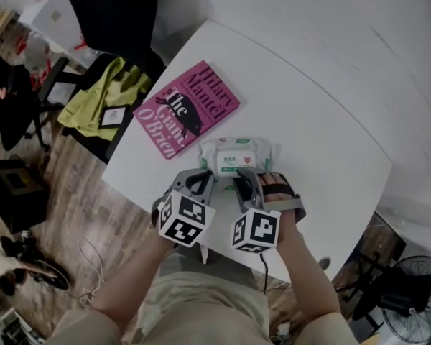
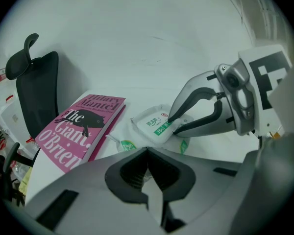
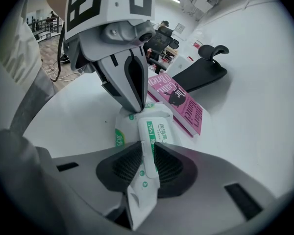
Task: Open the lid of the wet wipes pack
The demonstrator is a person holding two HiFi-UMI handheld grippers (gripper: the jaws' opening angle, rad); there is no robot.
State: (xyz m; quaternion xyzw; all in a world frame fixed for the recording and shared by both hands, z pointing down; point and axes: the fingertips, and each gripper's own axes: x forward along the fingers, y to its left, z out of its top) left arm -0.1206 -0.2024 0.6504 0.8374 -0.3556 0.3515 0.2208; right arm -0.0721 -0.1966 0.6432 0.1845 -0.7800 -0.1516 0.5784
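Right gripper view shows the right hand-held gripper (image 3: 146, 150) clamped on the lid (image 3: 156, 126) of the wet wipes pack (image 3: 121, 131). The near end of the white, green-labelled lid runs down between the two ribbed pads and touches both. In the left gripper view, one tip of this hand-held gripper lies on top of the lid and the other sits under its edge.

The left hand-held gripper (image 3: 133, 107) has its jaws together. Its tips bear down on the end of the pack opposite the right hand-held gripper. Whether wrapper film is caught between them cannot be determined.

Head view places both hand-held grippers side by side over the near part of the pack, marker cubes toward the person. The pack lies flat on the white counter (image 1: 316, 128), close to the edge nearest the person. A pink book (image 1: 188, 110) lies face up just beside the pack, on its far left side.

Off the counter's left edge, a yellow-green cloth (image 1: 104, 95) rests on a dark chair. A fan (image 1: 416, 304) stands on the floor at lower right.
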